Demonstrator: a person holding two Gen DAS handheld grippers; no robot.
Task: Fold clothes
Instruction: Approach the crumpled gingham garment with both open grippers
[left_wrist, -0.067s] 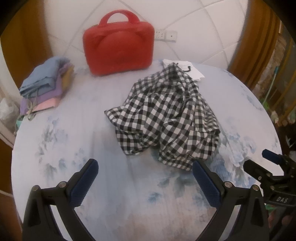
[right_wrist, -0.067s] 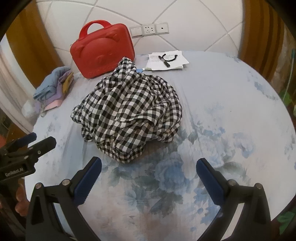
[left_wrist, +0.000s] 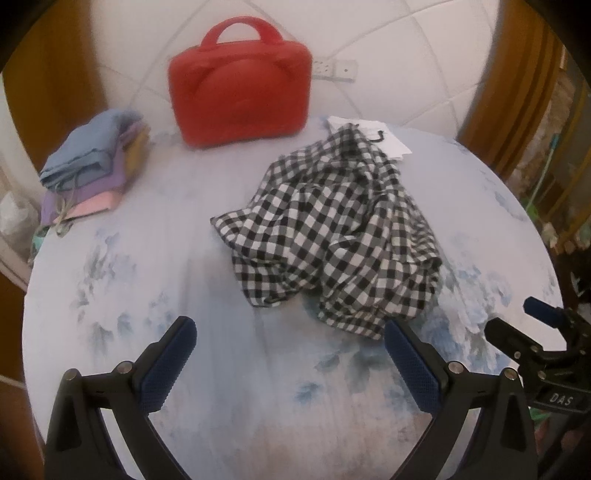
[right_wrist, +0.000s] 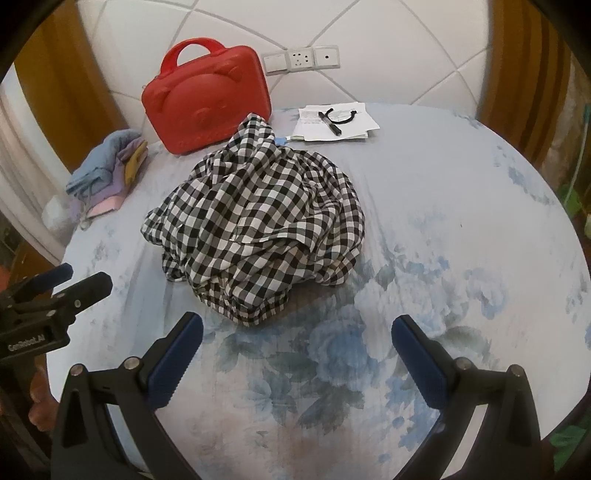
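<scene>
Your left tool (left_wrist: 290, 328) hangs with its blue-padded jaws spread wide and nothing between them, above the pale blue floral-printed bed (left_wrist: 155, 295). Your right tool (right_wrist: 297, 326) is likewise spread wide and holds nothing. The crumpled black-and-white checked cotton garment (right_wrist: 258, 229) lies in an unfolded heap near the middle of the bed, at 12 o'clock from the right tool and at 1 o'clock from the left tool, apart from both. At 11 o'clock in the right wrist view, a red hard-shell carry case with a handle (right_wrist: 208, 107) stands upright against the white padded headboard (right_wrist: 388, 44). A stack of folded blue, purple and pink cloths (right_wrist: 107, 166) sits at 10 o'clock. White papers bearing a black pen (right_wrist: 334, 122) lie at 1 o'clock.
</scene>
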